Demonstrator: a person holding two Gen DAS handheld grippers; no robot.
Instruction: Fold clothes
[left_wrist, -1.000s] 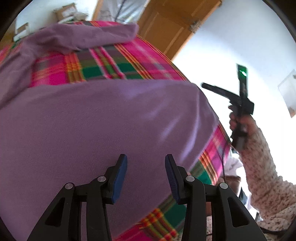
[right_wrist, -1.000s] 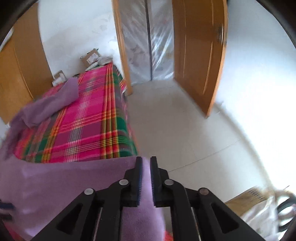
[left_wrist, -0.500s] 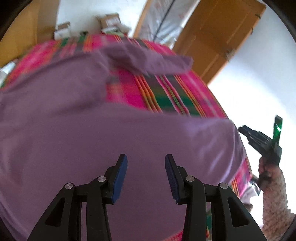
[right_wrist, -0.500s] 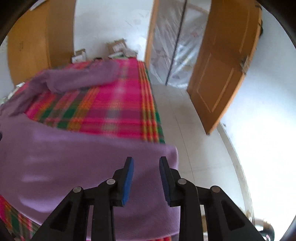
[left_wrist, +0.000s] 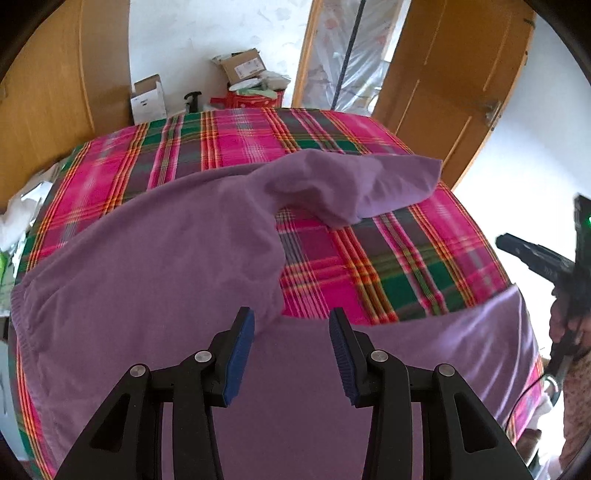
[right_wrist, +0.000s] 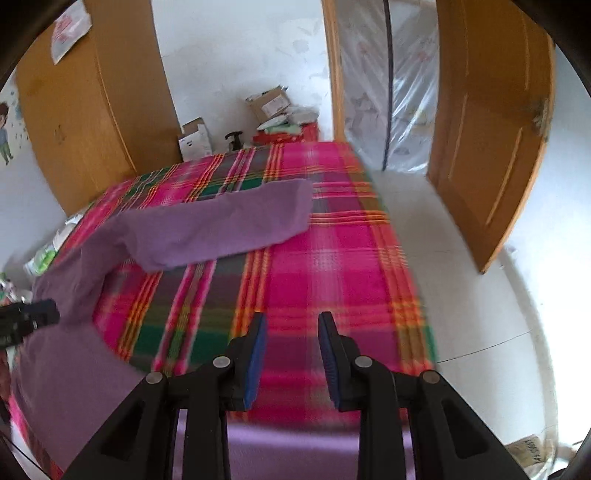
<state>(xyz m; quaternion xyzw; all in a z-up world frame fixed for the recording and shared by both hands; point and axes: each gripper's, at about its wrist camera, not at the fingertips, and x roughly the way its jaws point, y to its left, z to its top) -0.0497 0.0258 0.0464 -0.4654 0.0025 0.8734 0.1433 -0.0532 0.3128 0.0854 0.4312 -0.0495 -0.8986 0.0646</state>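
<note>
Just under our left gripper (left_wrist: 291, 350) lies the purple garment (left_wrist: 155, 295), spread flat on the plaid blanket (left_wrist: 388, 266); its blue pads stand well apart with only air between them, so it has hold of nothing. Our right gripper (right_wrist: 291, 354) likewise has its jaws parted and empty, and beneath its fingers we see a strip of the same purple cloth, with bare plaid straight ahead of the pads. To the left of the right gripper the garment's body runs along the near edge of the blanket, and the tip of the left gripper pokes in at that side. Ahead of both tools, one sleeve (left_wrist: 354, 184) reaches out across the blanket, rumpled, its cuff pointing to the right. Off to the right of the left gripper we see the hand (left_wrist: 561, 325) holding the other tool. Beyond the far edge of the blanket sit cardboard boxes (left_wrist: 242, 66) against the white wall, with a wooden door (right_wrist: 487, 122) farther right.
</note>
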